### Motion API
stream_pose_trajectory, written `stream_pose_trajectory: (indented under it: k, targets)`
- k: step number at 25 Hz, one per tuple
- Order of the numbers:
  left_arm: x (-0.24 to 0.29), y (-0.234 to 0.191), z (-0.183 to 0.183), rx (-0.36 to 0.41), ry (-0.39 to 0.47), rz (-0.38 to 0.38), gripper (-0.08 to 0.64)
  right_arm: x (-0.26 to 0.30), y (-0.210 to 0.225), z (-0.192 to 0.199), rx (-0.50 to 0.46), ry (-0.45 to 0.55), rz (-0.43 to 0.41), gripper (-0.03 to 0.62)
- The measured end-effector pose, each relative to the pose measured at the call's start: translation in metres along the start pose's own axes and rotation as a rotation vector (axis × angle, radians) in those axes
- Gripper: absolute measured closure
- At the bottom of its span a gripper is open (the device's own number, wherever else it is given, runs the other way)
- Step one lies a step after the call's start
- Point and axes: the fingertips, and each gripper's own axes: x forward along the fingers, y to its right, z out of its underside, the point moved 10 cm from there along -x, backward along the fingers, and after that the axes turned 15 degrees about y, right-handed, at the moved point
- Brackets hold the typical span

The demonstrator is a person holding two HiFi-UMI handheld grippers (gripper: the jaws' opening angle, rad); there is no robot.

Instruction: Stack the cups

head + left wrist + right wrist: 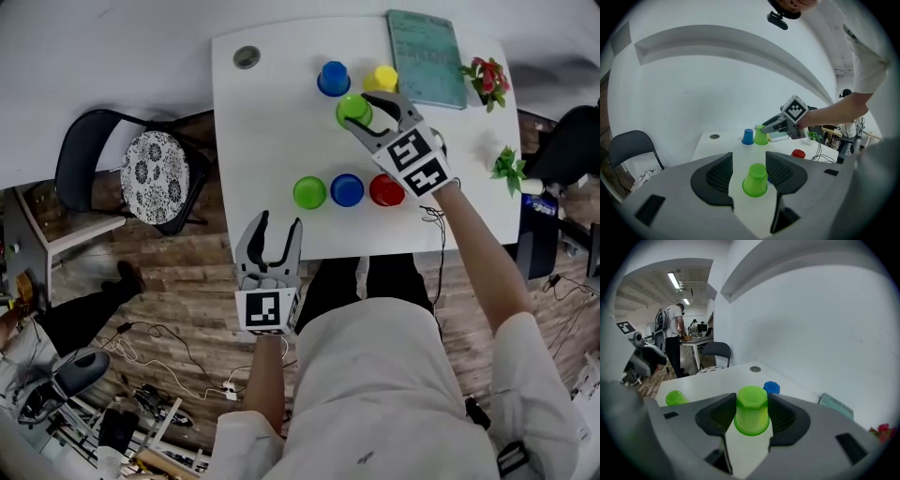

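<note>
Both ribbed pads (pixel 721 414) of my right gripper (pixel 751 404) clamp one inverted, glossy green plastic cup (pixel 751 418); my left gripper (pixel 749 158) stands open, empty.

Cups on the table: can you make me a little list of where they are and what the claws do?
Table: white
Back row: far blue cup, yellow cup
Front row: near green cup, near blue cup, red cup
Right claw: closed on far green cup
Left claw: open, empty, at table's front edge
</note>
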Motion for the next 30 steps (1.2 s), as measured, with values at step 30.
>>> stream_pose_trajectory:
  k: [30]
  targets:
    - [0.018, 0.017, -0.012, 0.023, 0.045, 0.111, 0.336, -0.119, -0.096, 0.001, 0.15, 0.043, 0.004, 0.377]
